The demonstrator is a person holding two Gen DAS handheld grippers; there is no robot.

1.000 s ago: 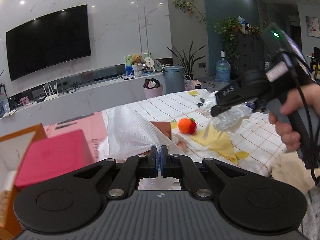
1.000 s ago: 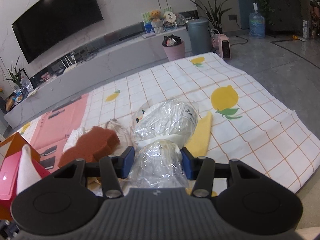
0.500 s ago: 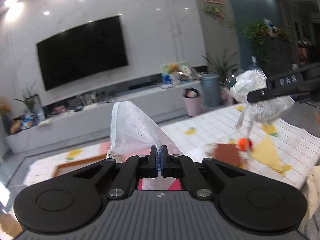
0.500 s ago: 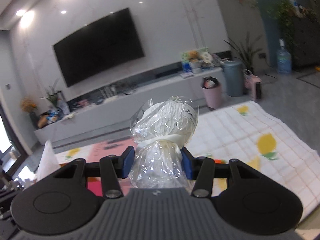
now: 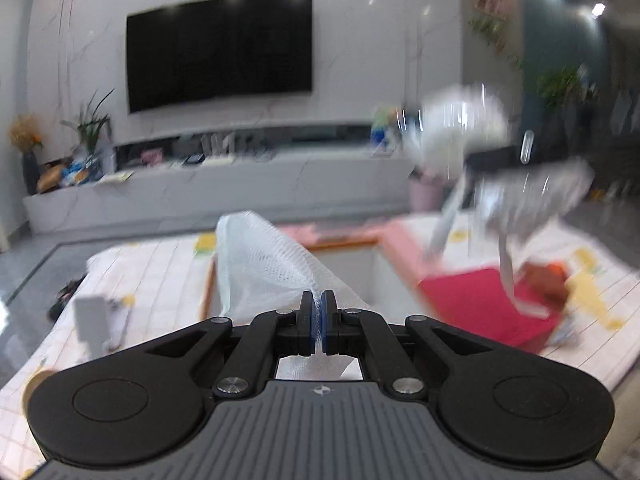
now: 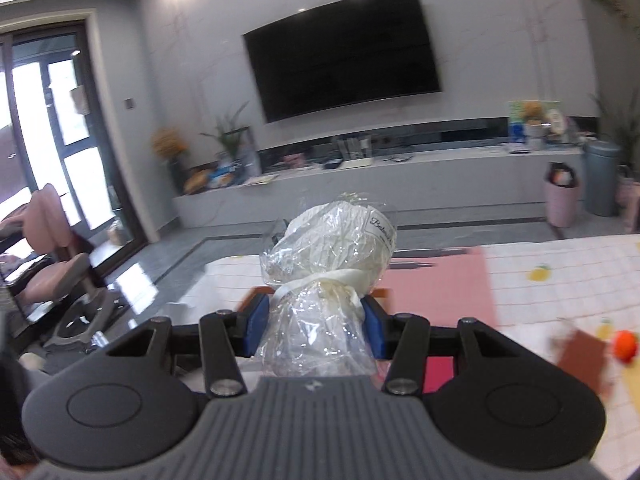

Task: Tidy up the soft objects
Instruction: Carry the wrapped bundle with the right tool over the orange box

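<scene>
My left gripper [image 5: 318, 322] is shut on a white mesh cloth [image 5: 264, 264] and holds it above an open box with a white inside [image 5: 360, 276] and orange rim. My right gripper [image 6: 316, 330] is shut on a clear plastic bag holding a white soft bundle [image 6: 332, 248]. That bag shows blurred in the left wrist view [image 5: 464, 128], up high to the right. A pink-red lid [image 5: 476, 304] lies right of the box. A brown sponge [image 6: 580, 354] and an orange plush [image 6: 625, 344] lie on the checked cloth.
The table carries a white checked cloth with lemon prints [image 6: 560, 272] and a pink mat [image 6: 440, 288]. A small white device [image 5: 90, 320] lies at the left. A TV wall and low console [image 6: 400, 168] stand beyond. A pink chair [image 6: 48, 240] stands far left.
Both grippers have swung left with their loads. The open box has come into view under the mesh cloth. The bag has risen and blurred in the left wrist view.
</scene>
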